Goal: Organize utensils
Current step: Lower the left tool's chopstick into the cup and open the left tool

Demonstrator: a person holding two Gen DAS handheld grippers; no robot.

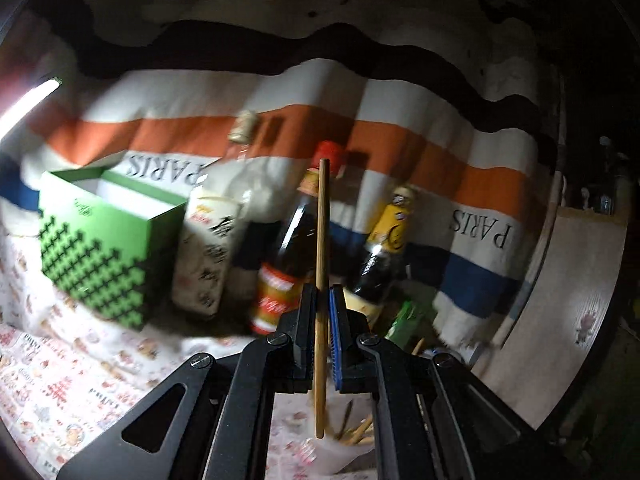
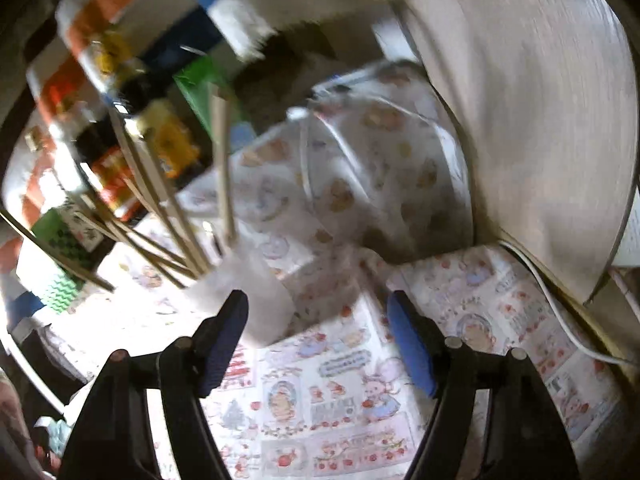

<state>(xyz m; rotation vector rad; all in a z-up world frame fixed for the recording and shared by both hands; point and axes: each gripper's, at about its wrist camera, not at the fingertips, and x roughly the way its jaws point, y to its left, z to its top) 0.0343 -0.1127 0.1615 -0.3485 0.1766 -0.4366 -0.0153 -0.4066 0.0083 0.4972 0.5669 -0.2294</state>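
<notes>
In the left wrist view my left gripper [image 1: 322,292] is shut on a single wooden chopstick [image 1: 322,220], which stands upright between the pads. Under it, at the bottom of the frame, is a white cup [image 1: 336,456] with several chopsticks [image 1: 360,432] in it. In the right wrist view my right gripper [image 2: 317,298] is open and tilted down over the patterned tablecloth [image 2: 320,400]. The white cup [image 2: 256,300] stands just beyond its left finger, and no pad presses on it. Several chopsticks [image 2: 160,200] fan out of that cup.
A green patterned box [image 1: 100,240], a pale bottle [image 1: 212,248] and two dark sauce bottles [image 1: 288,240] [image 1: 384,248] stand against a striped cloth at the back. A clear plastic wrap [image 2: 380,168], a wooden board [image 2: 520,120] and a white cable [image 2: 560,320] lie to the right.
</notes>
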